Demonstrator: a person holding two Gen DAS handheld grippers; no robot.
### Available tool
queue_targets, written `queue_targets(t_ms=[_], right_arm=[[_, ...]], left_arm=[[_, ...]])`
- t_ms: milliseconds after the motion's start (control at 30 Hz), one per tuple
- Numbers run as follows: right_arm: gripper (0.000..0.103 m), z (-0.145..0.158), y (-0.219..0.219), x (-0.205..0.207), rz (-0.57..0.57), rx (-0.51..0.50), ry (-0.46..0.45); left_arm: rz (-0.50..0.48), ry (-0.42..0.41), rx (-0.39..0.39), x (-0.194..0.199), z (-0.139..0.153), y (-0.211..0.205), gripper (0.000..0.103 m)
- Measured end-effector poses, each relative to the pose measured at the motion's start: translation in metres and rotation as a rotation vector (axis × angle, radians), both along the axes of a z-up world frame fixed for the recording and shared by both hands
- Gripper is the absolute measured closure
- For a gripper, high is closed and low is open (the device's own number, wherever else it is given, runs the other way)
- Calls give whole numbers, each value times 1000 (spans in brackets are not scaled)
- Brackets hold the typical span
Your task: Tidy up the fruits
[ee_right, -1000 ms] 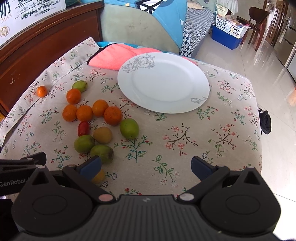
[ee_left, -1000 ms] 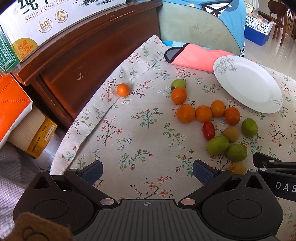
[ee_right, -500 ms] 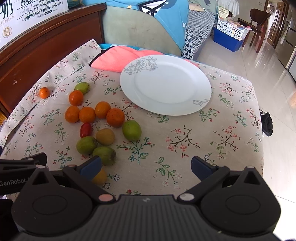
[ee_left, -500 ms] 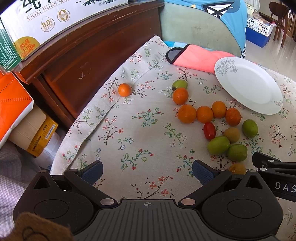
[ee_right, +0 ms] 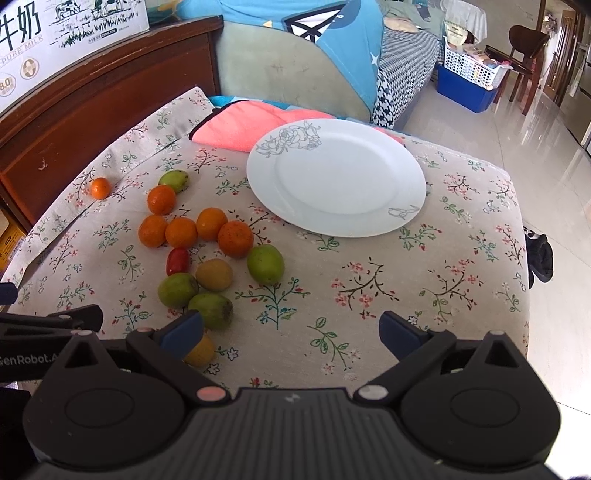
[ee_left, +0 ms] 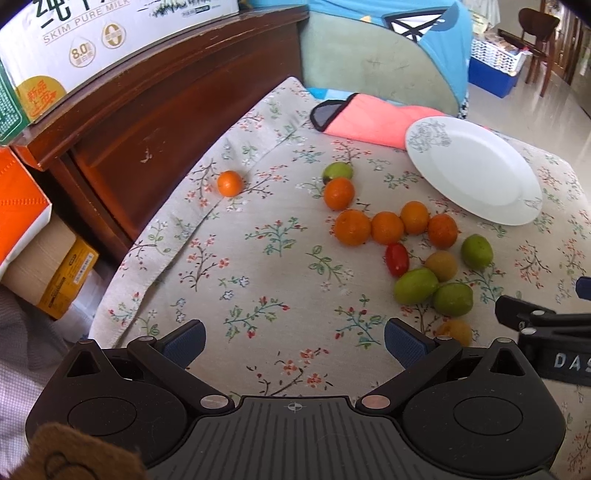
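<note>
A white plate (ee_right: 336, 182) (ee_left: 476, 170) lies bare on the floral tablecloth (ee_right: 369, 280). Left of it sits a cluster of fruit: several oranges (ee_right: 235, 238) (ee_left: 352, 227), several green fruits (ee_right: 265, 264) (ee_left: 415, 286), a red one (ee_right: 177, 261) (ee_left: 397, 259) and a brownish one (ee_right: 214, 274). One small orange (ee_left: 229, 183) (ee_right: 100, 188) lies apart near the wooden headboard. A yellow fruit (ee_right: 199, 350) (ee_left: 456, 331) sits closest to me. My left gripper (ee_left: 293, 339) and my right gripper (ee_right: 291, 328) both hover open and hold nothing, short of the fruit.
A pink cloth (ee_right: 240, 125) lies behind the plate. A dark wooden headboard (ee_left: 155, 107) with a milk carton box (ee_left: 110, 33) runs along the left. Boxes (ee_left: 55, 273) are stacked at the lower left. The table's right edge drops to a tiled floor (ee_right: 554, 155).
Both grippers have drifted slightly back and up, so the fruit and plate sit a little lower in each view. Nothing was grasped or moved.
</note>
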State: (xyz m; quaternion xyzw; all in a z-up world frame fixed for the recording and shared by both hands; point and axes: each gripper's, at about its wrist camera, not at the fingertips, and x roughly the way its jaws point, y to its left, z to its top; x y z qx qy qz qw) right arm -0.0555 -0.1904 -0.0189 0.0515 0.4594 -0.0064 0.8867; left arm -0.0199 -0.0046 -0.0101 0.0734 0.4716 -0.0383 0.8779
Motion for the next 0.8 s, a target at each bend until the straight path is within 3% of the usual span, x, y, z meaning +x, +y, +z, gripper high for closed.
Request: queue_targets(t_ms=[233, 433, 667, 800], right_arm=[[7, 1, -27, -10, -19, 46, -1], [12, -2, -49, -16, -75, 71, 1], [18, -4, -52, -17, -68, 98, -19], [21, -4, -49, -16, -52, 111, -26]], left_arm=[[-75, -14, -26, -10, 1, 0, 0], [-192, -3, -123, -25, -1, -7, 0], [-329, 3, -144, -46, -11, -33, 1], [-354, 4, -134, -51, -17, -40, 1]])
